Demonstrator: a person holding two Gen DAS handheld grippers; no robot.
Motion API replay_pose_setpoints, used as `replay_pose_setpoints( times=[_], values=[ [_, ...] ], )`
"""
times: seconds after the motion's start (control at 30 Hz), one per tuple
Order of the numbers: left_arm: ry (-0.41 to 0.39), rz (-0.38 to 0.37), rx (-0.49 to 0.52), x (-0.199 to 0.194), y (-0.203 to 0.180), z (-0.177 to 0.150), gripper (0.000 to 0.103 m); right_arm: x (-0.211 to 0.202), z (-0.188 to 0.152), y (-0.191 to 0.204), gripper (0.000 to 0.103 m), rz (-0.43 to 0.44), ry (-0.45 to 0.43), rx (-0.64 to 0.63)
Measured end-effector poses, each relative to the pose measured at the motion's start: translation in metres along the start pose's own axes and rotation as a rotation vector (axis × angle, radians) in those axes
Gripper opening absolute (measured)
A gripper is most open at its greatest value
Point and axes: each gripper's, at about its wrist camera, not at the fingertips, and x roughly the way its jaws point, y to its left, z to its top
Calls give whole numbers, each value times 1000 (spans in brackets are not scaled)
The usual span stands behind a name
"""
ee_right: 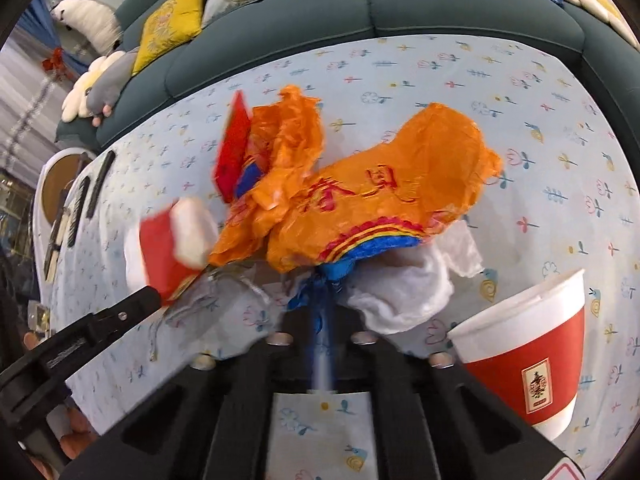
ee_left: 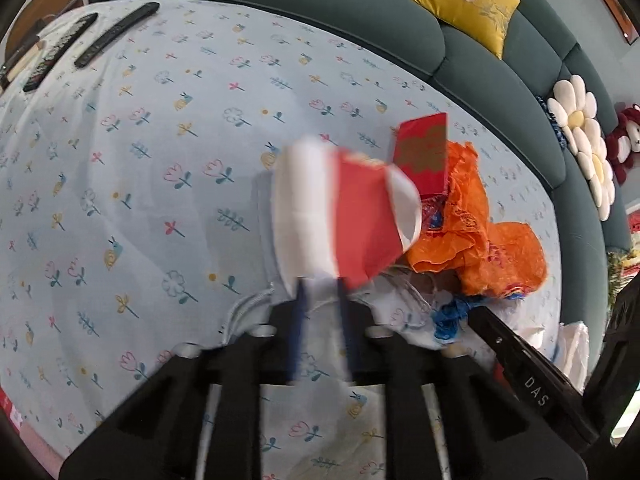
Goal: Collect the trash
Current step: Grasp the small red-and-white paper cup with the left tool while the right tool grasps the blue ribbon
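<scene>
left tool [ee_left: 320, 280] pinches crushed cup [ee_left: 344, 216]; right tool [ee_right: 322, 280] pinches orange bag [ee_right: 360, 200].

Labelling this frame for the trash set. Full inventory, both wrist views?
paper cup: 2, red and white; one crushed in left claw, one upright, near right
plastic bag: 1, orange, crumpled, mid table, knot in right claw
red packet: 1, beside bag
tissue: 1, white, under bag
remotes: 2 or more, black, far table edge
tablecloth: 1, pale blue, floral
sofa: 1, teal, cushions on it
left claw: shut on paper cup
right claw: shut on bag
</scene>
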Motion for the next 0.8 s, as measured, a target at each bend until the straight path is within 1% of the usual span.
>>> replay_pose_setpoints(
  times=[0.17, 0.27, 0.33, 0.4, 0.43, 0.5, 0.57, 0.63, 0.8],
  values=[
    [-49, -14, 24, -18, -6, -6, 5, -18, -9, 13, 1, 36, -25, -41],
    [-72, -16, 36, -30, -9, -10, 3, -25, -16, 13, 1, 24, -30, -46],
    [-83, -21, 31, -37, -8, -13, 3, -25, -17, 10, 5, 5, -25, -41],
    [-90, -23, 28, -41, -5, -14, 3, -22, -16, 7, 16, -11, -24, -33],
    [-92, -22, 26, -43, -4, -15, 3, -20, -15, 5, 20, -15, -24, -23],
    [-92, -21, 25, -44, -2, -17, 3, -13, -12, 1, 34, -21, -17, 0],
    [-92, -15, 31, -44, -1, -17, 3, -5, -9, 0, 37, -23, -5, 11],
    [-91, -12, 34, -43, -1, -17, 3, 6, -4, -1, 37, -32, 12, 22],
    [-92, -22, 34, -46, 0, -16, 3, 24, 5, -1, 37, -14, 24, 60]
  ],
)
